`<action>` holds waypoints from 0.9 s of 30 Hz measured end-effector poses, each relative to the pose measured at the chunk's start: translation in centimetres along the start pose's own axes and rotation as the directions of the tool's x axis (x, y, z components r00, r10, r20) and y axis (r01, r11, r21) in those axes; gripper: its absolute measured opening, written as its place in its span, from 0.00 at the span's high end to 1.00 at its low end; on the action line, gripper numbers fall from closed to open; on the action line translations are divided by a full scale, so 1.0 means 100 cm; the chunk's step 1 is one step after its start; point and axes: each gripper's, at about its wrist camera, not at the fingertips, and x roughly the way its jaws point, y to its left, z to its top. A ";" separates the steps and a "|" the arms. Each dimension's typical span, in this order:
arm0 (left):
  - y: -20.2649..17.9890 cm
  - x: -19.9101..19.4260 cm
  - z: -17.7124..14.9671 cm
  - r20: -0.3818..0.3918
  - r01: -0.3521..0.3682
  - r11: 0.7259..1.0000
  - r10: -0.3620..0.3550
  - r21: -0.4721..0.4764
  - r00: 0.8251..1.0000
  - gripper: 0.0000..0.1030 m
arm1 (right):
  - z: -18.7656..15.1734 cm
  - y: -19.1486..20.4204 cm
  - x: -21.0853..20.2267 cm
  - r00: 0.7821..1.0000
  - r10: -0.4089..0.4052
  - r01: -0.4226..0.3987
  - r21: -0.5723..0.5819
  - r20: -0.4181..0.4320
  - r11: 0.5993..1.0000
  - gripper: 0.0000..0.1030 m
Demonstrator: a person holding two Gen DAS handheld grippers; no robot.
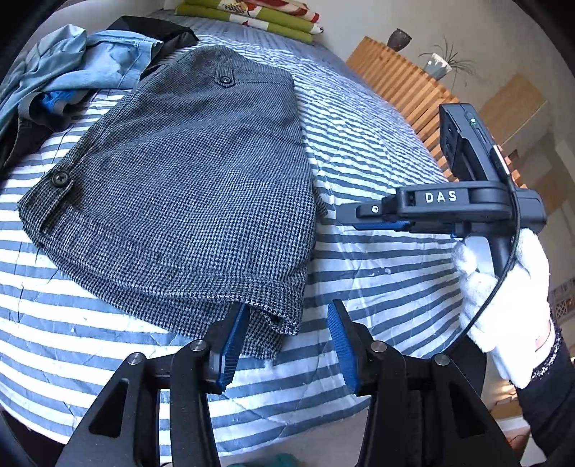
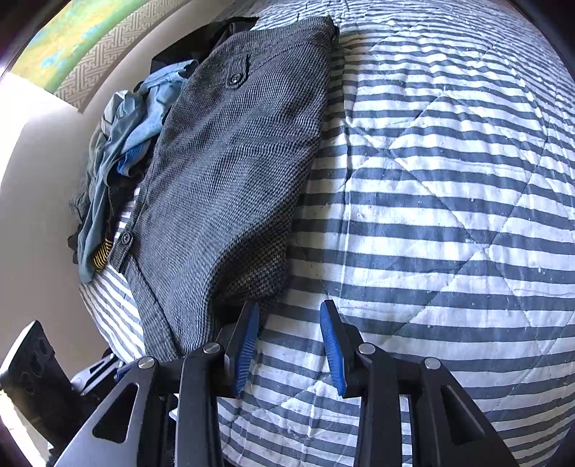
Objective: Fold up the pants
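Observation:
Grey houndstooth pants (image 1: 179, 179) lie folded into a compact stack on the striped bedspread (image 1: 359, 151), a buttoned back pocket facing up. My left gripper (image 1: 287, 341) is open at the near hem; a corner of the cloth lies just inside its left pad (image 1: 233, 341). My right gripper (image 1: 359, 212), held by a white-gloved hand (image 1: 503, 287), hovers just off the right edge of the pants. In the right wrist view the right gripper (image 2: 290, 341) is open, with its left finger beside the edge of the pants (image 2: 233, 161) and only bedspread (image 2: 431, 215) between its pads.
A heap of light blue and dark clothes (image 1: 72, 72) lies left of the pants, also seen as the clothes heap (image 2: 125, 151). Green patterned pillows (image 1: 251, 14) sit at the bed's far end. A wooden slatted unit (image 1: 395, 82) with a potted plant (image 1: 438, 64) stands to the right.

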 end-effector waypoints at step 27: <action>0.002 0.016 0.020 -0.061 0.067 0.997 -0.065 0.034 0.996 0.95 | 0.013 0.004 0.010 0.999 0.048 -0.048 0.045 -0.018 0.998 0.69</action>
